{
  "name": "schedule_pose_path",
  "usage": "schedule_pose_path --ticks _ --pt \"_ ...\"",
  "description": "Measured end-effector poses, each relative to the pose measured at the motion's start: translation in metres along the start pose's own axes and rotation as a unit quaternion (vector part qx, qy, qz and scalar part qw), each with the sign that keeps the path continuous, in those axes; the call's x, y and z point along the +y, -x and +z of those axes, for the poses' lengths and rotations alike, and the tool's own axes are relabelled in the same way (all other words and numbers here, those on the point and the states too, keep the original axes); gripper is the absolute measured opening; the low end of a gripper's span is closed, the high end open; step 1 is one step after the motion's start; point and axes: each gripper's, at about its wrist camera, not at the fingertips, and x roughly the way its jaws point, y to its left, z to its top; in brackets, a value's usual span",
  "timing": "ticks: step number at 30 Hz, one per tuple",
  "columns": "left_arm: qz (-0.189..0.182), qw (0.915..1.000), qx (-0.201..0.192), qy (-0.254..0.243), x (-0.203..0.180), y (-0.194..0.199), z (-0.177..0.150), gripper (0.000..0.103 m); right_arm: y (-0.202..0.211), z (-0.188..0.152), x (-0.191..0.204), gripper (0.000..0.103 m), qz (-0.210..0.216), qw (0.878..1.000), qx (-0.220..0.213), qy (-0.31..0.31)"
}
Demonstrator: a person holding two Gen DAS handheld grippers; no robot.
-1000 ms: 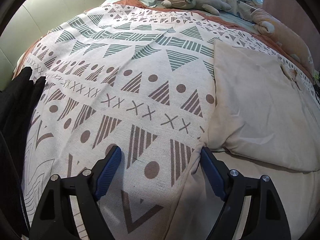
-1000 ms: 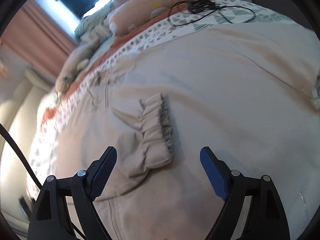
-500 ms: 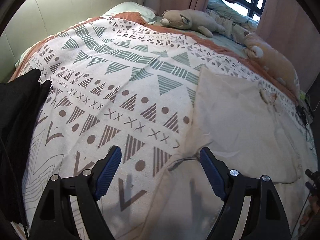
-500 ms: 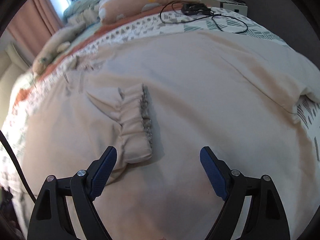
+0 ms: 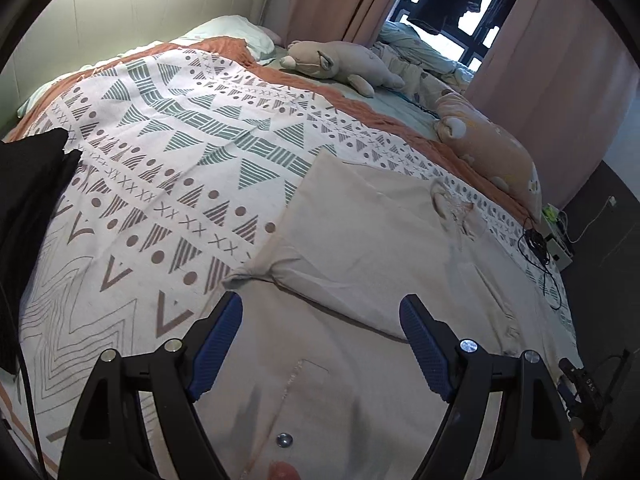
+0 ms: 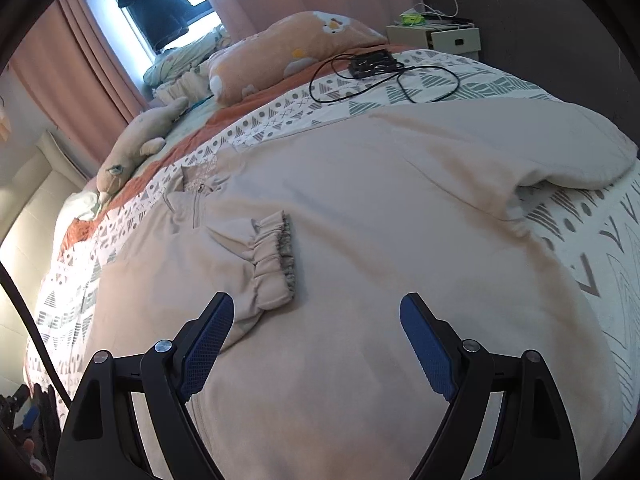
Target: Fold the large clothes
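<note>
Holding both grippers above the bed w/ nothing in either one. My left gripper is standing released, blue pads wide apart, hovering over the near part of the beige jacket. My right gripper is also released, pads spread, nothing between them, hanging above the jacket too.

The jacket is lying flat on the patterned bedspread, taking up the right half of the bed in the left cam view. One sleeve is lying folded in across the body; its elastic cuff is sitting on the chest, just beyond my right gripper's left pad. The other sleeve is stretching out to the far right, its end drooping near the bed edge. A snap button is showing on the jacket front, very near, betw. my left gripper's arms.

At the far side, a grey plush toy is lying near the pink curtains, w/ an orange plush pillow right of it. A black cable is looping on the bedspread far right. Some black fabric is lying at the left edge. A small nightstand is standing beyond the bed.
</note>
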Motion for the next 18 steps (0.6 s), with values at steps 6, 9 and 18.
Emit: schedule_pose_path --ticks 6,9,18 --pt "-0.036 0.9988 -0.004 -0.033 -0.032 0.018 -0.029 0.091 0.042 -0.027 -0.024 0.084 -0.041 0.999 -0.032 -0.002" --pt "-0.036 0.9968 -0.005 -0.07 -0.055 0.024 -0.048 0.098 0.066 -0.046 -0.03 0.084 -0.058 0.997 -0.045 0.003" --pt "-0.08 0.9851 0.006 -0.152 -0.123 0.026 -0.085 0.098 0.14 -0.082 -0.065 0.084 -0.043 0.997 -0.044 -0.043"
